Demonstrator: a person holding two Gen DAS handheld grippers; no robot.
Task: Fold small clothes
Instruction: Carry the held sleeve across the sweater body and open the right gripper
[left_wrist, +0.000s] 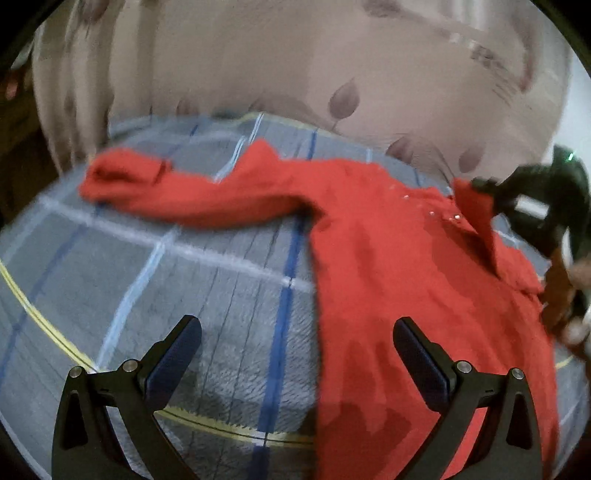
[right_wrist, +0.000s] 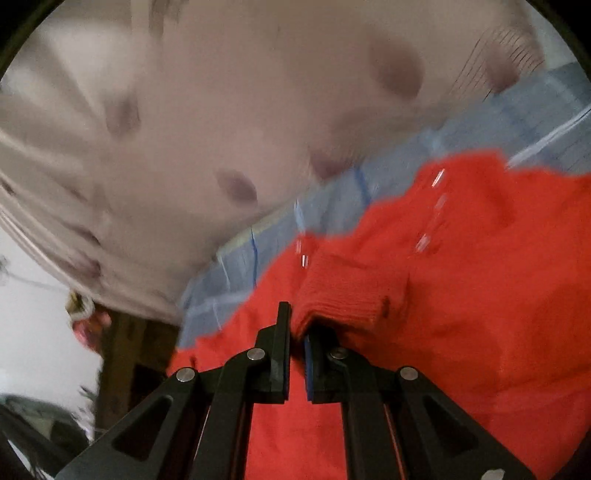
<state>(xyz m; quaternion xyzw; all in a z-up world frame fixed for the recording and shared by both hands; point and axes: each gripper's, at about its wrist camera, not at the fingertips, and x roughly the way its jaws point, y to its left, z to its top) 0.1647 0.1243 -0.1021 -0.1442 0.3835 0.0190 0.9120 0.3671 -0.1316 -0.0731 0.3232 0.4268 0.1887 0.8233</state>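
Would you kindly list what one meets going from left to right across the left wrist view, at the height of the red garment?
Sleeve cuff lying on the plaid blanket → red sweater body → lifted cuff pinched in the right tongs → the person's hand.

I seem to be working in a home, likely a bedroom: a grey plaid blanket (left_wrist: 229, 280) with blue and white stripes covers what looks like a bed, and a beige curtain (left_wrist: 295, 62) printed with leaves hangs right behind it.
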